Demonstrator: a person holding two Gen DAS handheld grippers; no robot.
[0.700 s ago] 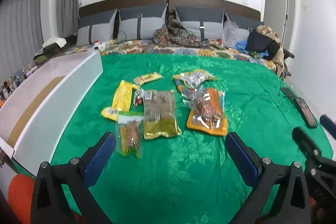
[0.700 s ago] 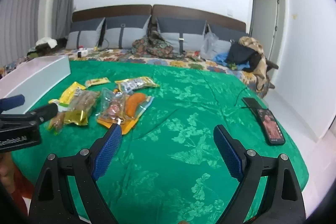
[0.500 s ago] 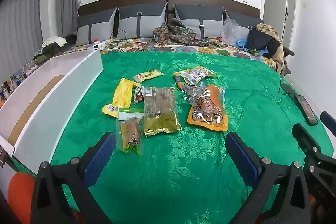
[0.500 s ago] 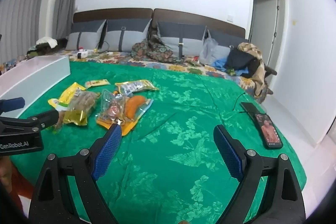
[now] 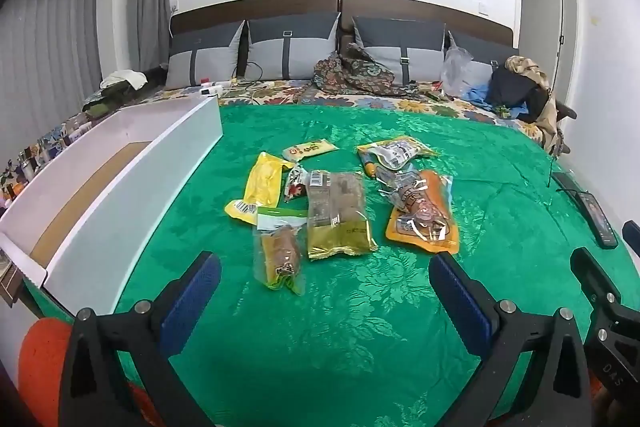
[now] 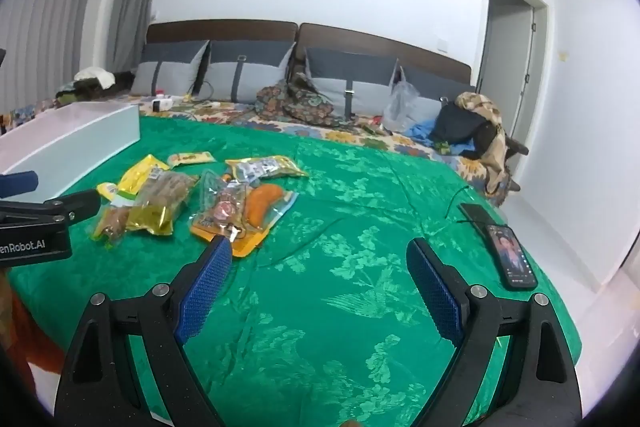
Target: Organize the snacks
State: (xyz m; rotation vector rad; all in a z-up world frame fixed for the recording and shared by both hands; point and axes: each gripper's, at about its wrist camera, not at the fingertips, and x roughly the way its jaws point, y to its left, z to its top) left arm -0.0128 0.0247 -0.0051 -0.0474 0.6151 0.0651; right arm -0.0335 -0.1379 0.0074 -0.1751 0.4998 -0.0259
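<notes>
Both of my grippers hang above the green bedspread with their jaws spread wide and nothing between the blue pads. My left gripper points down at the cluster of snacks lying flat on the cloth: nearest it, a clear packet with a green top strip, touching a gold-bottomed packet on its right; behind these a yellow packet, a small red-and-white wrapper and a pale bar. Further right lies an orange pouch with a clear sausage pack overlapping it, and behind that a yellow-edged packet with a white label. The white open box stands along the left edge of the bed, beside the snacks but apart from them — no packet shows inside it. My right gripper hovers over bare cloth, its left pad just beside the near corner of the orange pouch in this view — whether it touches, I cannot tell. A phone lies well off to the right.
</notes>
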